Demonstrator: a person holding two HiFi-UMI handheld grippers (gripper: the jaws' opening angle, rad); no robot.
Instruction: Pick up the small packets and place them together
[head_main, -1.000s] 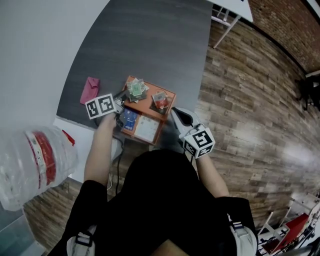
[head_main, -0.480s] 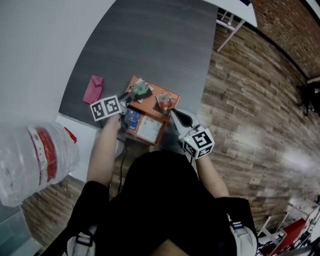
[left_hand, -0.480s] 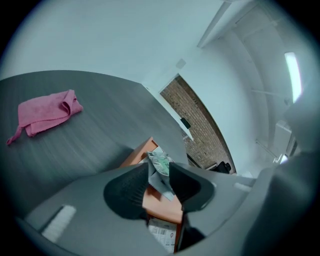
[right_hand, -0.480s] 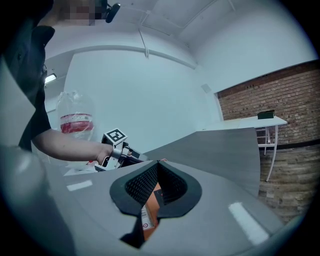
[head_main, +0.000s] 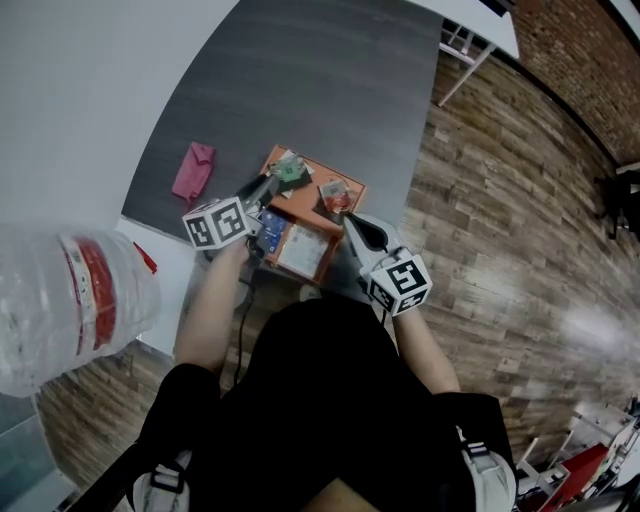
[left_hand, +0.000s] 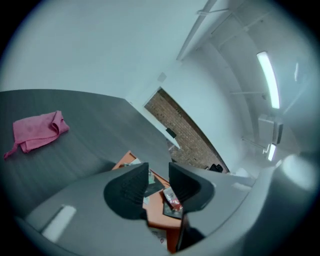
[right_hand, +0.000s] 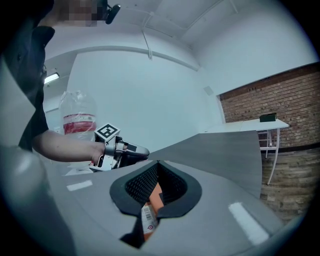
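An orange box (head_main: 303, 199) lies on the grey table (head_main: 300, 80) with small packets on its top. Greenish packets (head_main: 288, 168) sit at its far left and a red packet (head_main: 335, 193) at its far right. My left gripper (head_main: 268, 186) hovers just short of the greenish packets. Its jaws have just been opening and stand open with nothing between them (left_hand: 159, 172); below them I see the box (left_hand: 125, 161), a greenish packet (left_hand: 151, 178) and the red packet (left_hand: 173, 199). My right gripper (head_main: 351, 222) is at the box's right corner, shut on the box's orange edge (right_hand: 150, 202).
A pink cloth (head_main: 193, 170) lies on the table left of the box. A large water bottle (head_main: 60, 310) stands at the lower left. The table's near edge runs just under the box, with wooden floor (head_main: 500, 200) to the right and a white table (head_main: 480, 20) beyond.
The left gripper has lifted from the box's near left side toward the greenish packets, and its jaws have parted. The right gripper has stayed at the box's right corner.
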